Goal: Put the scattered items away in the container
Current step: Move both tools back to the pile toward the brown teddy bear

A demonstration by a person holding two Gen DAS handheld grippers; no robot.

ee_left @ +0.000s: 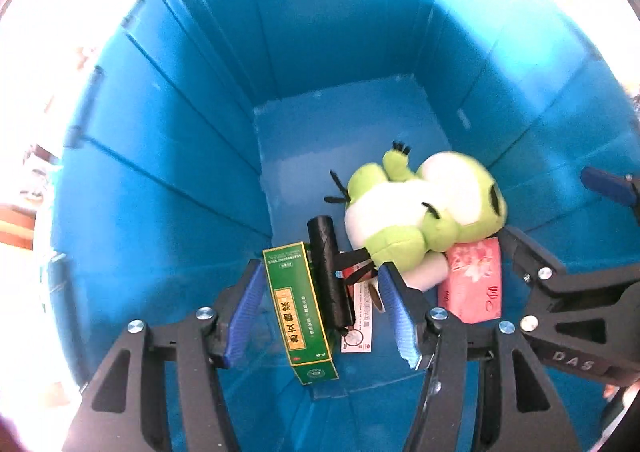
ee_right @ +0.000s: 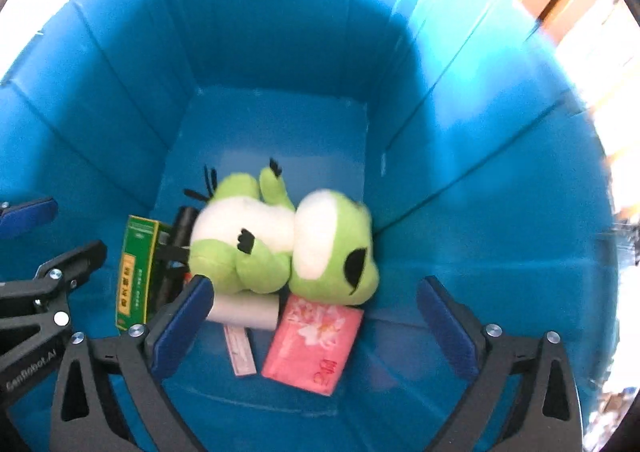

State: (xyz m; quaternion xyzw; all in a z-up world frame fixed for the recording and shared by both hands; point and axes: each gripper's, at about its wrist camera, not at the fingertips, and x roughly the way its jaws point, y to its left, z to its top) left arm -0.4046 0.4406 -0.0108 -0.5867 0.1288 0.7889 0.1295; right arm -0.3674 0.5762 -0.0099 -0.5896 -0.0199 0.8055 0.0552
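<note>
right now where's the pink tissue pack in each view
Left wrist view: pink tissue pack at lower right of centre, on the blue bin floor, partly under the frog plush.
Right wrist view: pink tissue pack low, just below centre, between the open fingers, below the frog's head.
Shared landmark: the frog plush, lying against the pack's top edge in both views.

The left gripper (ee_left: pixel 324 312) points steeply downward, its blue-padded jaws partly apart with nothing pressed between the pads. Just to its right, the right gripper (ee_right: pixel 316 328) points steeply down as well, jaws spread wide and empty. Each shows at the edge of the other's view, side by side, not touching.
</note>
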